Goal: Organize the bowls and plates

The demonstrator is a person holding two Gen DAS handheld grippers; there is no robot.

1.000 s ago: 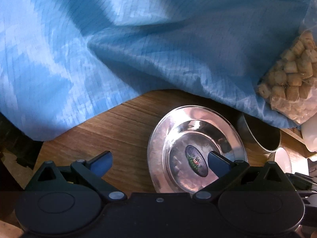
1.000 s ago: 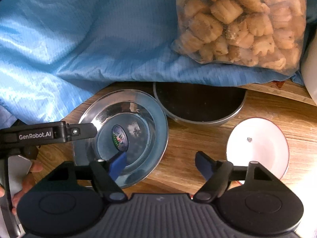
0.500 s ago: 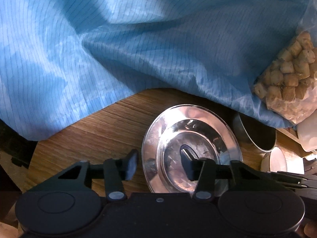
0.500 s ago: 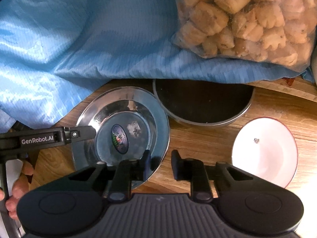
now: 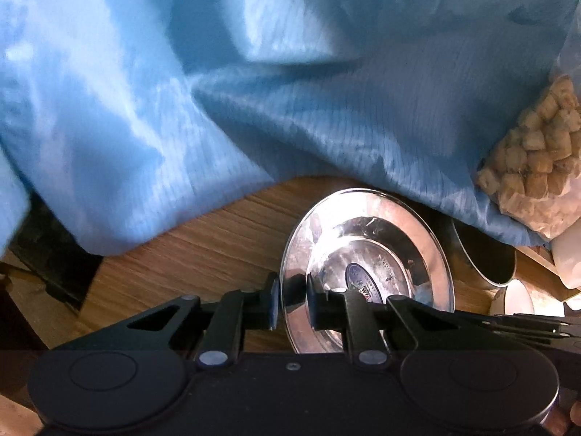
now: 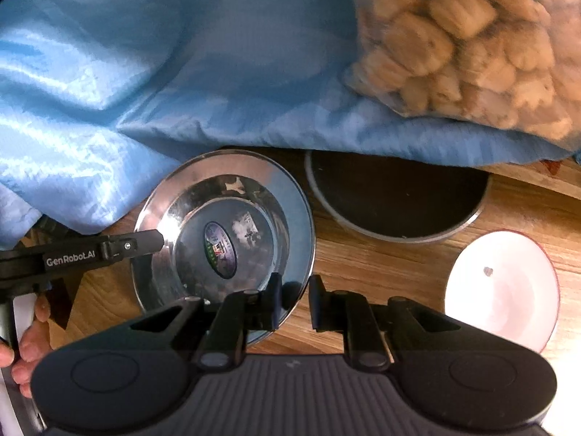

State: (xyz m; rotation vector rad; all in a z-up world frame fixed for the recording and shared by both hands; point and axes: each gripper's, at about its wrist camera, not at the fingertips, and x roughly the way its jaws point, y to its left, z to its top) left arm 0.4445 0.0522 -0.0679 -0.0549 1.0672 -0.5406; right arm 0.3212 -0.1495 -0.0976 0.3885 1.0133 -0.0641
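From my left wrist view, a blue cloth [image 5: 254, 91] fills the upper frame and overhangs the far part of the wooden tabletop [image 5: 203, 250]; bare wood shows only in a strip at centre left.

The steel plate [image 5: 366, 269] lies at lower centre right, beside that cloth edge. My left gripper [image 5: 292, 301] has its jaws closing narrow, with the plate's near-left rim between them; the gap is so slight that I read the pads as pressing on it.

From my right wrist view, my right gripper [image 6: 295, 303] likewise closes its jaws on the plate's lower-right rim, at lower centre.

A dark pan [image 6: 395, 200] sits to the upper right of the plate, partly under the cloth. A white bowl [image 6: 503, 287], at the right edge, holds nothing I can see. A clear bag of biscuits [image 6: 468, 43] rests on the cloth at upper right. A hand [image 6: 27, 341] shows at lower left.
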